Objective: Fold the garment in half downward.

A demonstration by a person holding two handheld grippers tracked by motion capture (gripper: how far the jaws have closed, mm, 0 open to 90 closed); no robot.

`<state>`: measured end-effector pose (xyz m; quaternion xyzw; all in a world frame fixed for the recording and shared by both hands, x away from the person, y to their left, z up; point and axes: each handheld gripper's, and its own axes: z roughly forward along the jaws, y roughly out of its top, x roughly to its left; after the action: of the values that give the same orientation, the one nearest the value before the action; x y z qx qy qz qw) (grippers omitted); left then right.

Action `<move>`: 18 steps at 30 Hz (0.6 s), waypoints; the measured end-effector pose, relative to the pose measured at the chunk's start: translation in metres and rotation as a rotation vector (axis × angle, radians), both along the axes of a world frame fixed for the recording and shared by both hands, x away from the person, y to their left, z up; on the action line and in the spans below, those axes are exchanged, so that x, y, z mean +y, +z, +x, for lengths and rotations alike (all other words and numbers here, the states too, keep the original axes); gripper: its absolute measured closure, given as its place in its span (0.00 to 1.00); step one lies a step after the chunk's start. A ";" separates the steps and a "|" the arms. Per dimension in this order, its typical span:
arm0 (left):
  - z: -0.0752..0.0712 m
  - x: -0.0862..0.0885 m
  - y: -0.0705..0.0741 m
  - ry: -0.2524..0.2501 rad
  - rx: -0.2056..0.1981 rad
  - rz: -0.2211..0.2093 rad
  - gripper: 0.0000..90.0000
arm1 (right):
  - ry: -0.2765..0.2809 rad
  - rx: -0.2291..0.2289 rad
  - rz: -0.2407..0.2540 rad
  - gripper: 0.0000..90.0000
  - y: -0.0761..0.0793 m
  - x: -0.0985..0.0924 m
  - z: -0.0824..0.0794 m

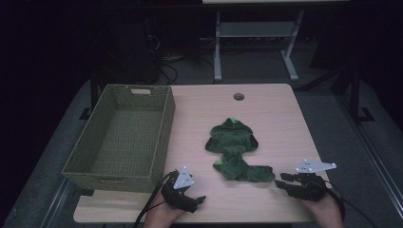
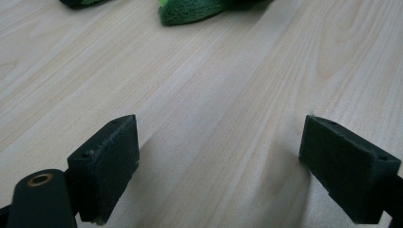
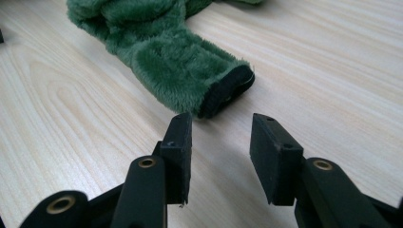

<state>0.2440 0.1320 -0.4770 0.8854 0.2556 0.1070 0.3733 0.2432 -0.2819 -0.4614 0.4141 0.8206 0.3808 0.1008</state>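
up close, garment's (image 3: pixel 180 61) dark cuff (image 3: pixel 228 92)

green plush garment (image 2: pixel 199 10) cut off at top edge, left gripper view

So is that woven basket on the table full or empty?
Empty. The high view looks straight into the basket and shows only its bare woven floor; the green fuzzy garment lies outside it on the table.

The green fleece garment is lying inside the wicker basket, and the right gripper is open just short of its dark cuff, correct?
Not quite. The green fleece garment lies on the table, to the right of the wicker basket, as the high view shows. The rest holds: the right gripper is open just short of the dark cuff.
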 end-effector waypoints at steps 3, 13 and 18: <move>0.000 0.000 0.000 0.000 0.001 0.000 0.14 | 0.023 0.001 0.018 0.66 -0.001 0.004 0.003; 0.000 0.000 0.000 0.000 0.000 0.000 0.14 | 0.069 0.034 0.032 0.95 -0.004 0.010 0.011; 0.000 0.000 0.000 0.000 0.000 0.000 0.14 | 0.064 0.030 0.027 0.95 -0.001 0.007 0.010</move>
<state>0.2440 0.1320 -0.4770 0.8854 0.2556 0.1069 0.3731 0.2527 -0.2749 -0.4625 0.3947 0.8295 0.3888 0.0707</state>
